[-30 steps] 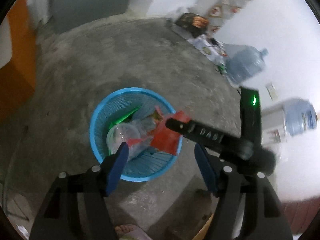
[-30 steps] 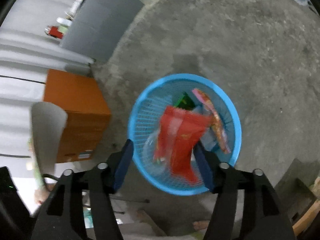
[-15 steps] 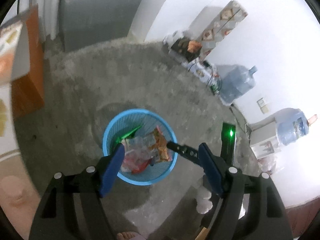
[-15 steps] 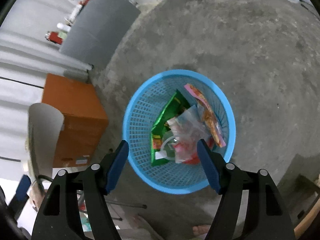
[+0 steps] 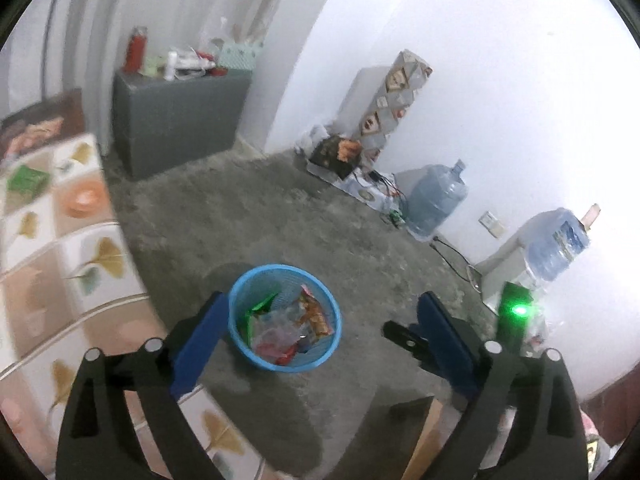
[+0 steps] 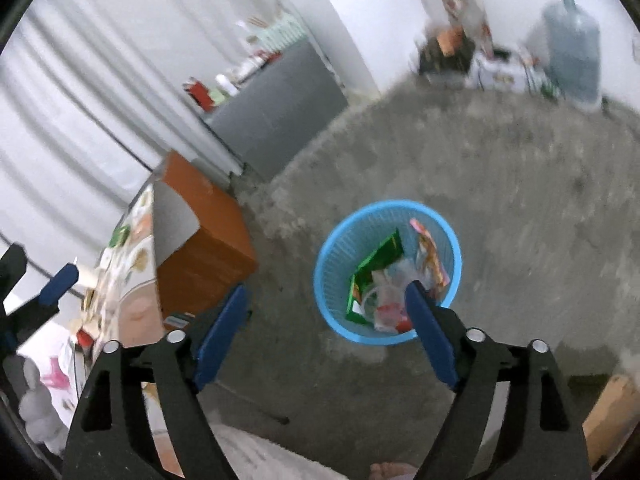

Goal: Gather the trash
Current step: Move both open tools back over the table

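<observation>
In the left wrist view the left gripper fills the lower edge of the frame, its two blue-padded fingers spread wide with nothing between them; its jaws have just been opening further. In the right wrist view the right gripper stands the same way along the bottom of the frame, wide and empty, its jaws also just opened further.

Just past the fingers, in the lower middle of both frames, the round blue plastic mesh basket stands upright on the rough grey concrete floor. Inside it lies the collected trash: a green foil wrapper, an orange-and-pink snack packet, crumpled clear plastic and a scrap of red wrapper. All of it appears to sit below the rim.

At the left edge of the left wrist view runs a desk covered in a leaf-patterned tile cloth, carrying a green packet near the upper left. That packet may be trash not yet gathered, though the blur makes it hard to tell.

Farther back stand a grey cabinet and, by the white wall at the right, two large clear water bottles.

The risk from here: both views are motion-blurred, so a hasty reach to the desk could misjudge the packet's edge. A low swing past the light basket could tip it and spill the wrappers.
</observation>
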`<state>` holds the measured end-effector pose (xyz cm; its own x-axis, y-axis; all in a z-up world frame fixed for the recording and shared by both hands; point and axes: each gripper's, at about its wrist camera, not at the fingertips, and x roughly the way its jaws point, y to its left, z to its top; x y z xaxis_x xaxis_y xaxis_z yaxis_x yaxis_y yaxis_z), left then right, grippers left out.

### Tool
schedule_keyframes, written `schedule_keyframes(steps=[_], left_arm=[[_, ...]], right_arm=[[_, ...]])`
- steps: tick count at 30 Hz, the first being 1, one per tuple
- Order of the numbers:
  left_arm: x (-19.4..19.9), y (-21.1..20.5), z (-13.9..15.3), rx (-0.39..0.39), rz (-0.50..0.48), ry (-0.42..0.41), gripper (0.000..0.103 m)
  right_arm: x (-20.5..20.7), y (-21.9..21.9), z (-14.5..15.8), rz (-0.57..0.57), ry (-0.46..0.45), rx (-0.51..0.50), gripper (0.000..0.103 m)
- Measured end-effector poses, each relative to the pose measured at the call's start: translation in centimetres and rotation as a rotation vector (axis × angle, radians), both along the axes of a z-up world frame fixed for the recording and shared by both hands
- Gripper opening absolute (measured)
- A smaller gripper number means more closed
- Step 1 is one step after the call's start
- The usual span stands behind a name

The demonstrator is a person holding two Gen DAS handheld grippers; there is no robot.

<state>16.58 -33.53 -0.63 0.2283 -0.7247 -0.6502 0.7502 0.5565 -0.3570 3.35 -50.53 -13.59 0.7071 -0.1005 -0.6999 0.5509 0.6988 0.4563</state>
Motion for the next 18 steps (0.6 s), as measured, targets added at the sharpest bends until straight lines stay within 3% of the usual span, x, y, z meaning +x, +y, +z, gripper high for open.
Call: schedule_keyframes(steps=[4, 11, 15, 18], left_arm=[[-1.4, 4.2, 1.6, -0.021, 0.059, -0.035, 0.097], [-2.1, 14.1, 3.2, -0.088, 0.217, -0.015, 0.097], [-2.3, 19.5, 2.9, -0.091, 0.331, -0.013, 0.097], [-2.7, 25.3, 2.2, -0.141, 0.463, 0.016, 0.097]], right_arm=[[-0.4, 2.8, 2.2, 0.055, -0.024, -0.098, 0.088], [-0.6, 7.6, 5.6, 0.152, -0.088, -0.243, 0.094], [0.1, 9.7, 7.2, 0.237, -0.13, -0.271, 0.094], [0.9, 10.7, 7.7, 0.295, -0.155, -0.251, 0.094]])
